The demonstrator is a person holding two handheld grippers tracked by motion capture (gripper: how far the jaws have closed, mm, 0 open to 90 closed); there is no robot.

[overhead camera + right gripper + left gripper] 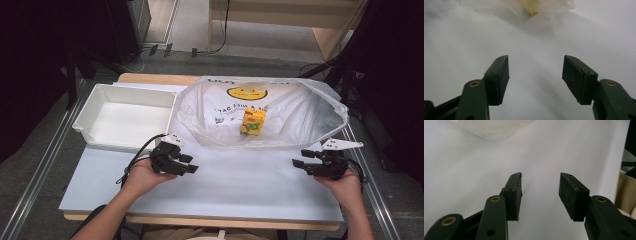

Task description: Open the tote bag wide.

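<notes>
A yellow carton [253,122] stands inside a wide-open translucent plastic bag [300,112] with a smiley print at the back middle of the white table. My left gripper [192,164] hovers low over the table, left of centre and in front of the bag, jaws pointing right. Its jaws are open with nothing between them [541,185]. My right gripper [298,158] rests near the table's right side, jaws pointing left, open and holding nothing [535,67]. The bag's crumpled edge [536,6] lies ahead of it.
A white rectangular tray [126,116], with nothing inside, sits at the back left of the table beside the bag. Metal rails [45,160] run along both table sides. Bare white tabletop [240,185] stretches between the two grippers.
</notes>
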